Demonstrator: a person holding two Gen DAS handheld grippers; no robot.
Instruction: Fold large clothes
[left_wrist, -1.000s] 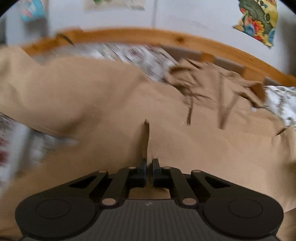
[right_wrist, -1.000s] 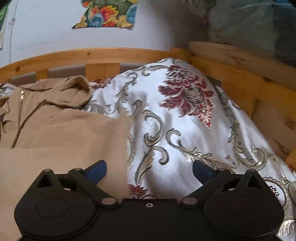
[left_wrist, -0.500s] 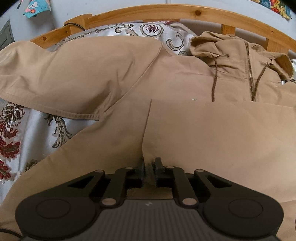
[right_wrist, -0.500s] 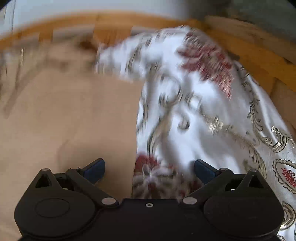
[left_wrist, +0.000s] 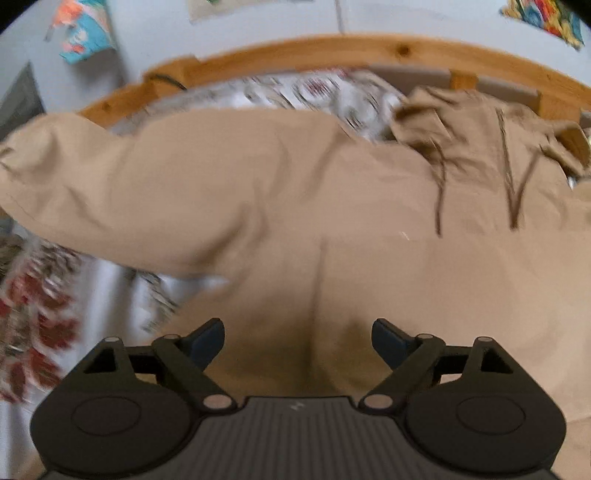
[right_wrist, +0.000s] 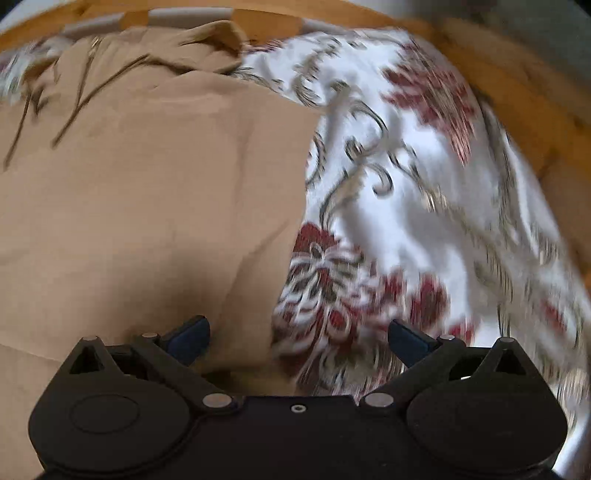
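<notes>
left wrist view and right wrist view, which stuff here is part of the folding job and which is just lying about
Part of the job:
- tan hooded zip-up jacket with brown drawstrings
- left tool, jaws opening, nothing between the pads
- right tool, open over the jacket's edge

Just lying about:
- white floral bedspread with red flowers
- curved wooden bed frame
- colourful pictures on the wall

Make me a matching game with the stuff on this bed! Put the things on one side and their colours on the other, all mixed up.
Things:
1. jacket
2. bedspread
3. bed frame
4. left gripper finger pads

Colours:
A. orange-brown wood
B. blue
C. tan
D. white with dark red flowers

Right pairs: 1-C, 2-D, 3-A, 4-B
</notes>
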